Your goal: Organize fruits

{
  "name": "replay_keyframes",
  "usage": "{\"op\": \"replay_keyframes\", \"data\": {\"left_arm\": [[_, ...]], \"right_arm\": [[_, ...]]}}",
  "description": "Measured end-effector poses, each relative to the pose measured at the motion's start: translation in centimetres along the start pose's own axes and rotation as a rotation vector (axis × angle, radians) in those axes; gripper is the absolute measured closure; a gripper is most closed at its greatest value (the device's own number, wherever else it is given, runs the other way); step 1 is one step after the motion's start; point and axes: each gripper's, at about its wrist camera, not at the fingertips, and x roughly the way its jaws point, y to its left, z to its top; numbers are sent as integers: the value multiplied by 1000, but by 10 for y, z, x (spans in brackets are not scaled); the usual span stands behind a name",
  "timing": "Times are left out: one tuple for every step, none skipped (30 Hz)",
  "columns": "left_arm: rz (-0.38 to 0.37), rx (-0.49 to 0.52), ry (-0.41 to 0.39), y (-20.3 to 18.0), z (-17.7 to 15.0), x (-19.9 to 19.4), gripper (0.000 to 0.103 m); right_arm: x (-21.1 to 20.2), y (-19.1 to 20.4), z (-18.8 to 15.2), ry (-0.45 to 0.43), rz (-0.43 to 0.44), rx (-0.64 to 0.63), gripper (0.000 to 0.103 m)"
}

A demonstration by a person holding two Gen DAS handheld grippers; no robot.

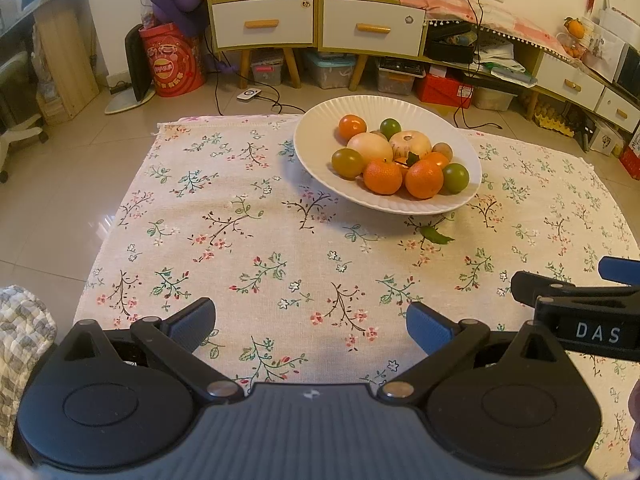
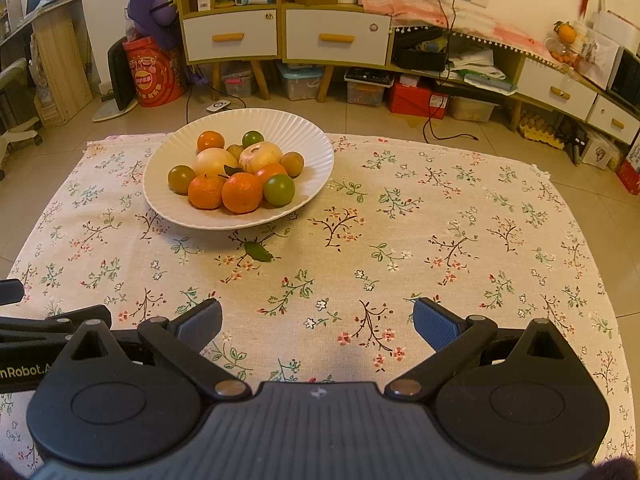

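Note:
A white ribbed bowl (image 1: 320,120) (image 2: 312,148) stands on the flowered tablecloth (image 1: 240,240) (image 2: 440,220). It holds several fruits: orange mandarins (image 1: 383,176) (image 2: 241,192), green round fruits (image 1: 455,178) (image 2: 279,189), two pale large fruits (image 1: 369,147) (image 2: 261,156) and small brown ones. My left gripper (image 1: 311,322) is open and empty, low over the cloth, well short of the bowl. My right gripper (image 2: 317,322) is open and empty too, to the right of the bowl; it also shows at the right edge of the left wrist view (image 1: 576,300).
A loose green leaf (image 1: 435,235) (image 2: 258,251) lies on the cloth just in front of the bowl. Beyond the table are tiled floor, a red drum (image 1: 172,60), cabinets with drawers (image 1: 372,28) and storage boxes.

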Motion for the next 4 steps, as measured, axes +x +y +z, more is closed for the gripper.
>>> {"op": "replay_keyframes", "data": {"left_arm": [[1,0,0,0,0,0,17],[3,1,2,0,0,0,17],[4,0,4,0,0,0,17],[4,0,5,-1,0,1,17]], "right_arm": [[0,-1,0,0,0,0,1],[0,-1,-1,0,0,0,1],[0,-1,0,0,0,0,1],[0,0,0,0,0,1,1]]}}
